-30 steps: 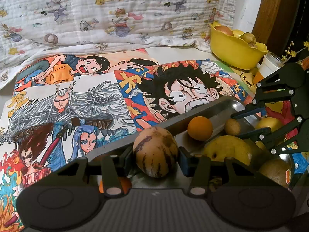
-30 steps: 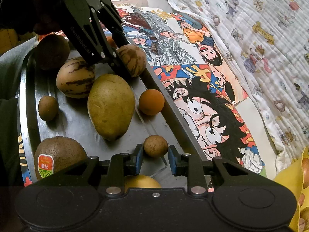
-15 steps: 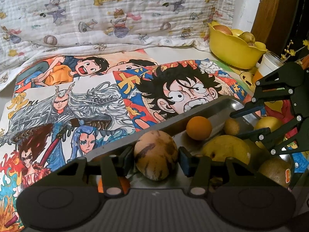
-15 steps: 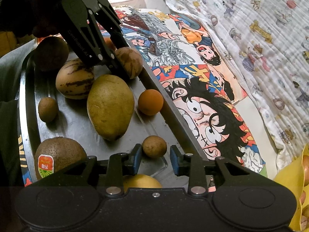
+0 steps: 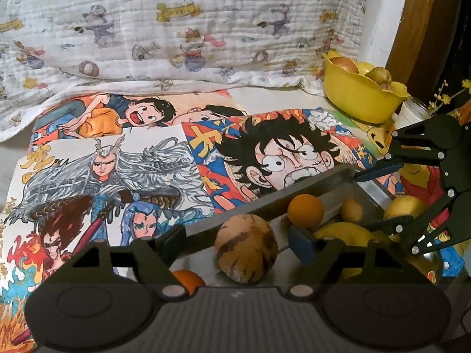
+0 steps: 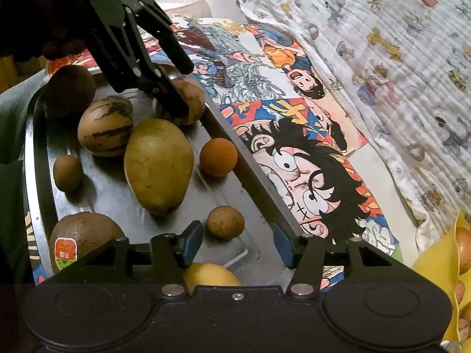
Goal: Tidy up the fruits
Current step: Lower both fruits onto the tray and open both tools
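Observation:
A metal tray [image 6: 112,188] holds several fruits. My left gripper [image 5: 238,238] is open, its fingers apart on either side of a striped round melon [image 5: 245,248] that rests in the tray; the melon also shows in the right wrist view [image 6: 188,100]. My right gripper [image 6: 237,241] is open around a small brown round fruit [image 6: 225,222] that lies on the tray. A large yellow-green mango [image 6: 159,164], an orange [image 6: 218,157], a second striped melon [image 6: 105,125] and a stickered kiwi [image 6: 84,241] lie nearby.
A yellow bowl [image 5: 359,97] with fruit stands at the back right, next to a white cup [image 5: 410,114]. Cartoon posters [image 5: 147,158] cover the table, with a printed quilt [image 5: 176,23] behind. A lemon [image 6: 210,275] lies under my right gripper.
Both grippers have opened: the left has let go of the striped melon and the right has let go of the small brown fruit. Both fruits stay on the tray.

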`<state>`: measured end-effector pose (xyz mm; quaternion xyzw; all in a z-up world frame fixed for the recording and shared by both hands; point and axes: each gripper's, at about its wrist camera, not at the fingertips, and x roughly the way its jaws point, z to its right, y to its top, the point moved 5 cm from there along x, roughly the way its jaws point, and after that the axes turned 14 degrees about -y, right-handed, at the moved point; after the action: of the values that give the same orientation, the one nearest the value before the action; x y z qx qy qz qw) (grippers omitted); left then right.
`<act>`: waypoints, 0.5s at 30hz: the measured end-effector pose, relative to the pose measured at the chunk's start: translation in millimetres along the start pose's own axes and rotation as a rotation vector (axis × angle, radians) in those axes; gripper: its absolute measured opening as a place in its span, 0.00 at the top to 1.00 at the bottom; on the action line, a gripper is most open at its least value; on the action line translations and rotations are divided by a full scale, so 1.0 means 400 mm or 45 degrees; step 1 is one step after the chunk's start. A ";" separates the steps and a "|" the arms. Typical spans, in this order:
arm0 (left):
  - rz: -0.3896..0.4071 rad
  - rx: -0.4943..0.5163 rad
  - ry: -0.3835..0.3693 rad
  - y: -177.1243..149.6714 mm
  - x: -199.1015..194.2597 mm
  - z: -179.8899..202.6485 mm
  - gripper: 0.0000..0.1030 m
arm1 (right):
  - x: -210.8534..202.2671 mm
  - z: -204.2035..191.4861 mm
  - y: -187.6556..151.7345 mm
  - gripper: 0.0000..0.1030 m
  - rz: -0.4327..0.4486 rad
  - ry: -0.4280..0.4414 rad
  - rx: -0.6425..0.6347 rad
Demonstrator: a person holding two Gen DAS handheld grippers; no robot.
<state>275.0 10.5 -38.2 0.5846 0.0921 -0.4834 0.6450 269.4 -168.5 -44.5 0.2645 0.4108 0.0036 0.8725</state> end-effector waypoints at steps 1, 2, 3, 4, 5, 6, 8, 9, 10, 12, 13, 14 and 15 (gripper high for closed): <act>0.005 -0.003 0.002 0.001 -0.002 0.000 0.19 | -0.002 0.002 0.000 0.42 0.002 -0.004 0.008; 0.012 -0.005 0.005 0.002 -0.005 0.001 0.17 | -0.004 0.005 -0.001 0.38 0.005 -0.008 0.018; 0.019 -0.007 0.010 0.003 -0.009 0.001 0.14 | -0.006 0.007 -0.001 0.32 0.008 -0.016 0.031; 0.028 -0.008 0.024 0.003 -0.014 0.003 0.12 | -0.009 0.011 0.000 0.29 0.014 -0.027 0.050; 0.038 -0.007 0.044 0.003 -0.019 0.005 0.08 | -0.012 0.016 -0.001 0.22 0.018 -0.037 0.066; 0.053 -0.003 0.064 0.002 -0.025 0.007 0.05 | -0.018 0.019 0.001 0.18 0.031 -0.039 0.089; 0.087 0.002 0.099 -0.001 -0.040 0.014 0.03 | -0.028 0.024 0.001 0.16 0.051 -0.047 0.121; 0.100 0.002 0.110 -0.002 -0.047 0.016 0.02 | -0.033 0.026 0.001 0.15 0.058 -0.054 0.132; 0.112 0.001 0.122 -0.003 -0.052 0.018 0.01 | -0.037 0.027 0.001 0.14 0.067 -0.062 0.142; 0.136 -0.003 0.152 -0.004 -0.065 0.022 0.01 | -0.045 0.031 0.000 0.12 0.085 -0.078 0.158; 0.146 -0.004 0.165 -0.004 -0.072 0.023 0.01 | -0.048 0.033 -0.001 0.11 0.091 -0.083 0.167; 0.158 -0.006 0.179 -0.004 -0.079 0.025 0.01 | -0.051 0.035 -0.001 0.09 0.097 -0.089 0.180; 0.170 -0.009 0.189 -0.004 -0.085 0.027 0.01 | -0.056 0.037 -0.001 0.07 0.104 -0.097 0.197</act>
<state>251.4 19.3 -12.8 0.6213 0.1021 -0.3946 0.6692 265.1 -180.6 -21.1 0.3475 0.3652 -0.0025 0.8637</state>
